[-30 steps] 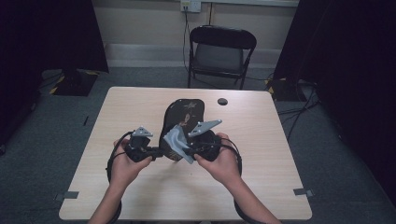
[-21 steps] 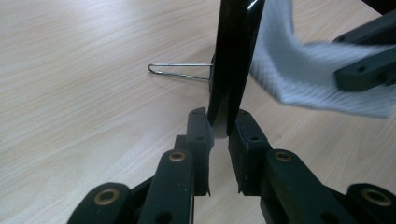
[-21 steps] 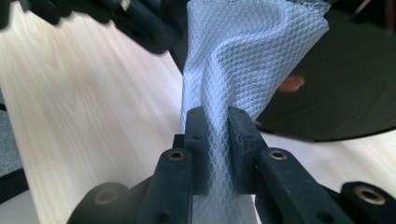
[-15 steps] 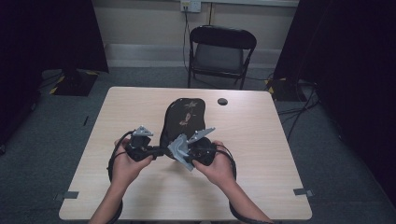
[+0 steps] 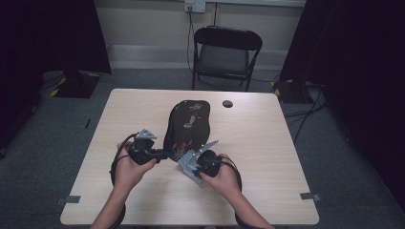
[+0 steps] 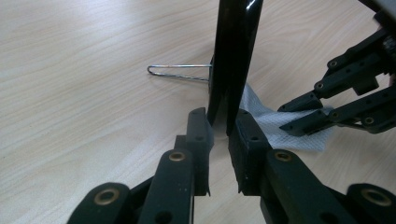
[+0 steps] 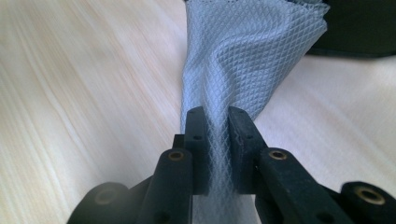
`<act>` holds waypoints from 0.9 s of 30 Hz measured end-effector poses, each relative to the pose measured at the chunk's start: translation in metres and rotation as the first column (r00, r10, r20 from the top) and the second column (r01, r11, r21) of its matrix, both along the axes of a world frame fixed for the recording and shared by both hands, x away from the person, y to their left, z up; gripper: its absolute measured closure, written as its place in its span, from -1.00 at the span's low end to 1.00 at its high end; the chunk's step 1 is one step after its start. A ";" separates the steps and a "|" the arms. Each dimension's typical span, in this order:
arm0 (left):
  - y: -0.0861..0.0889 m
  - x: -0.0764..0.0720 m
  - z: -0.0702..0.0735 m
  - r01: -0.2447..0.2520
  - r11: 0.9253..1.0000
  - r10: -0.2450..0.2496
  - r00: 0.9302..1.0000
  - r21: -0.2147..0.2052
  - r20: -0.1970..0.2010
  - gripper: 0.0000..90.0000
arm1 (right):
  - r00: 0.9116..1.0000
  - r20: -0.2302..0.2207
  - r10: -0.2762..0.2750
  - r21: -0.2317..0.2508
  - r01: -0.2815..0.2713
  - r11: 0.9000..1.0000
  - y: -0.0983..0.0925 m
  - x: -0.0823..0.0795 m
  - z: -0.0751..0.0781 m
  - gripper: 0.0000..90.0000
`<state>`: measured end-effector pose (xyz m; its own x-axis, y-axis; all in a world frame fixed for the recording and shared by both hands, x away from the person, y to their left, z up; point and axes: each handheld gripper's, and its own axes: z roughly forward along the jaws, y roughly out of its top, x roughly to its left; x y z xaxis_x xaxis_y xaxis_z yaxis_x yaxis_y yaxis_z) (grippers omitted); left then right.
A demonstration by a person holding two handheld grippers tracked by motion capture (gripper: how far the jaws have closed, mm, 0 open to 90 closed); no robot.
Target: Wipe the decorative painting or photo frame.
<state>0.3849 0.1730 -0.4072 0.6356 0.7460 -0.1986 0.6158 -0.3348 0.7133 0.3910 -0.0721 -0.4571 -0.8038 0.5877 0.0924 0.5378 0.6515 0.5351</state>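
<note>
A glossy black oval plate (image 5: 188, 121) with a small flower pattern is tilted up on the table. My left gripper (image 5: 167, 153) is shut on its near rim; in the left gripper view the plate's rim (image 6: 231, 56) sits pinched between my left gripper's (image 6: 219, 126) pads. A thin wire loop (image 6: 180, 72) sticks out behind the plate. My right gripper (image 5: 191, 161) is shut on a pale mesh cloth (image 5: 190, 166) low by the plate's near right edge. In the right gripper view the cloth (image 7: 243, 51) rises from my right gripper (image 7: 217, 121) toward the plate (image 7: 359, 28).
The light wooden table (image 5: 267, 167) has bare room on its right half and far left. A small dark round item (image 5: 228, 103) lies near the far edge. A black folding chair (image 5: 227, 52) stands beyond the table.
My right hand has sunk toward the table with the cloth, from beside the plate's face to its lower edge. The left hand and the plate have stayed where they were.
</note>
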 end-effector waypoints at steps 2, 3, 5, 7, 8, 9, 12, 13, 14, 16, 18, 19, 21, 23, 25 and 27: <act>0.000 0.000 0.000 0.003 1.000 -0.003 1.000 0.002 0.001 0.75 | 1.000 -0.002 -0.003 -0.005 0.003 1.000 -0.002 -0.001 -0.003 0.77; 0.001 0.000 0.000 0.003 1.000 -0.003 1.000 -0.001 0.002 0.75 | 1.000 -0.003 -0.007 -0.006 0.007 1.000 -0.003 -0.001 -0.003 0.77; 0.001 0.000 0.000 0.004 1.000 -0.004 1.000 -0.002 -0.001 0.74 | 1.000 0.004 -0.007 -0.005 0.007 1.000 -0.006 -0.002 0.000 0.77; 0.002 0.000 0.000 0.009 1.000 -0.009 1.000 -0.002 -0.003 0.74 | 1.000 0.019 -0.013 0.007 0.013 1.000 -0.010 -0.003 0.007 0.77; 0.002 -0.001 0.000 0.001 1.000 -0.001 1.000 -0.008 -0.003 0.74 | 0.999 0.029 -0.016 0.014 0.016 1.000 -0.012 -0.004 0.013 0.77; 0.002 -0.002 0.000 -0.001 1.000 0.001 1.000 -0.007 -0.003 0.73 | 0.999 0.042 -0.020 0.022 0.019 1.000 -0.013 -0.005 0.020 0.77; 0.004 -0.003 0.000 -0.004 1.000 0.004 1.000 -0.005 -0.003 0.73 | 0.996 0.087 -0.022 0.053 0.018 0.998 -0.017 -0.008 0.042 0.77; 0.004 -0.004 0.000 -0.005 1.000 0.005 1.000 -0.001 -0.005 0.73 | 0.995 0.100 -0.021 0.064 0.015 0.998 -0.017 -0.009 0.051 0.77; 0.004 -0.005 0.000 -0.007 1.000 0.007 1.000 0.001 -0.006 0.71 | 0.993 0.116 -0.017 0.076 0.008 0.997 -0.016 -0.011 0.059 0.77; 0.006 -0.006 0.000 -0.006 1.000 0.006 1.000 0.002 -0.013 0.71 | 0.989 0.146 -0.006 0.097 -0.009 0.995 -0.015 -0.015 0.075 0.77; 0.007 -0.007 0.000 -0.006 1.000 0.006 1.000 0.004 -0.011 0.70 | 0.984 0.176 0.006 0.111 -0.025 0.994 -0.012 -0.018 0.090 0.77; 0.007 -0.008 -0.001 -0.009 1.000 0.009 1.000 0.003 -0.011 0.70 | 0.982 0.187 0.013 0.116 -0.035 0.993 -0.010 -0.020 0.096 0.77; 0.009 -0.009 -0.001 -0.010 1.000 0.010 1.000 0.004 -0.017 0.69 | 0.979 0.205 0.022 0.126 -0.049 0.991 -0.006 -0.022 0.104 0.77; 0.011 -0.009 -0.001 -0.016 1.000 0.016 1.000 0.013 -0.012 0.68 | 0.977 0.212 0.032 0.138 -0.063 0.988 -0.002 -0.024 0.107 0.77; 0.013 -0.010 -0.001 -0.021 1.000 0.021 1.000 0.007 -0.018 0.67 | 0.977 0.210 0.045 0.134 -0.074 0.988 0.004 -0.025 0.105 0.77; 0.014 -0.011 -0.001 -0.024 1.000 0.024 1.000 0.006 -0.014 0.67 | 0.979 0.197 0.054 0.127 -0.080 0.989 0.008 -0.025 0.097 0.77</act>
<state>0.3743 0.1868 -0.4087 0.6150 0.7621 -0.2026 0.6334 -0.3243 0.7026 0.3664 -0.0640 -0.3601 -0.8512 0.5248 0.0060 0.3738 0.5983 0.7088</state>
